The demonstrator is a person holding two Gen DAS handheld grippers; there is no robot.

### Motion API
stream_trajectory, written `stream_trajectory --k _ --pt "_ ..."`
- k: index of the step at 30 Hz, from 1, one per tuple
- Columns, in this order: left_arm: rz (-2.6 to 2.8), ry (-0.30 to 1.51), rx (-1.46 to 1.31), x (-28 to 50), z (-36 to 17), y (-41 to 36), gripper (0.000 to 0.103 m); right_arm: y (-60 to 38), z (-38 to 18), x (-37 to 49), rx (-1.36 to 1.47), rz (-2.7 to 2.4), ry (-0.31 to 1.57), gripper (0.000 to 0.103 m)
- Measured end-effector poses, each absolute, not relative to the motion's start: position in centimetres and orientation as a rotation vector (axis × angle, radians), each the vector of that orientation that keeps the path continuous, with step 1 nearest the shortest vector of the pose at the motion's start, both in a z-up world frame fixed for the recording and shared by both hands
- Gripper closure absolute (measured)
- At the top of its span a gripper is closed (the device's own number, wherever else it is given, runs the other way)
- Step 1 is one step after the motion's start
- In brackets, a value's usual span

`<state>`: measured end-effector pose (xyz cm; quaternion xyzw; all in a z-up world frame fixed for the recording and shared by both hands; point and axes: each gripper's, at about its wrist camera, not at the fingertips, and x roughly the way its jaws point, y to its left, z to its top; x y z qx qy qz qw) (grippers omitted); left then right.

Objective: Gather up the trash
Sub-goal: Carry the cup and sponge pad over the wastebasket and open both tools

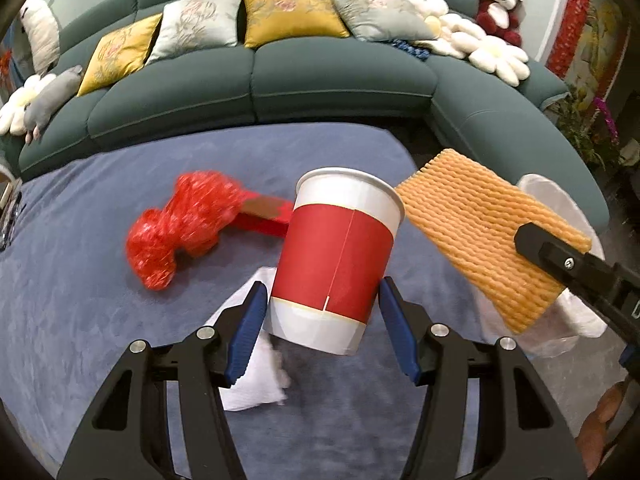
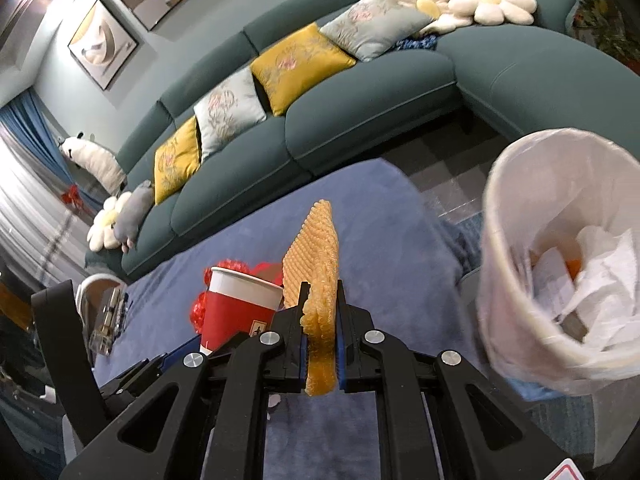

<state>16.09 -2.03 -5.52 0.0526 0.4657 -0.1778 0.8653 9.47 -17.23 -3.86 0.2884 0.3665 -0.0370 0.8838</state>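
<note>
Blue-padded fingers [image 1: 246, 332] of the left gripper [image 1: 322, 332] are clamped on a red-and-white paper cup [image 1: 336, 256], held clear of the blue carpet [image 1: 80, 300] at frame centre. At right, the right gripper [image 2: 322, 344] pinches an orange foam net [image 2: 316, 256] tight. Both pieces are mid-carry; the white-lined bin [image 2: 516, 240] stands at the right edge. Next comes bringing each over its mouth and releasing. Red crinkled plastic [image 1: 180, 228] and what looks like a tissue [image 1: 256, 384] remain below.
</note>
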Motion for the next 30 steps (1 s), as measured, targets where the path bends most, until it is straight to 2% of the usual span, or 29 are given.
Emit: stream_trajectory --k 14,30 --pt "-0.541 0.933 0.183 11.4 -2.7 -13.6 0.048 -27.1 -1.8 2.0 0.632 -0.256 0.665 0.093" --pt "-0.704 0.975 0.273 8.6 -4.0 -24.5 0.047 -36.4 -3.6 -4.3 0.693 -0.455 0.625 0.093"
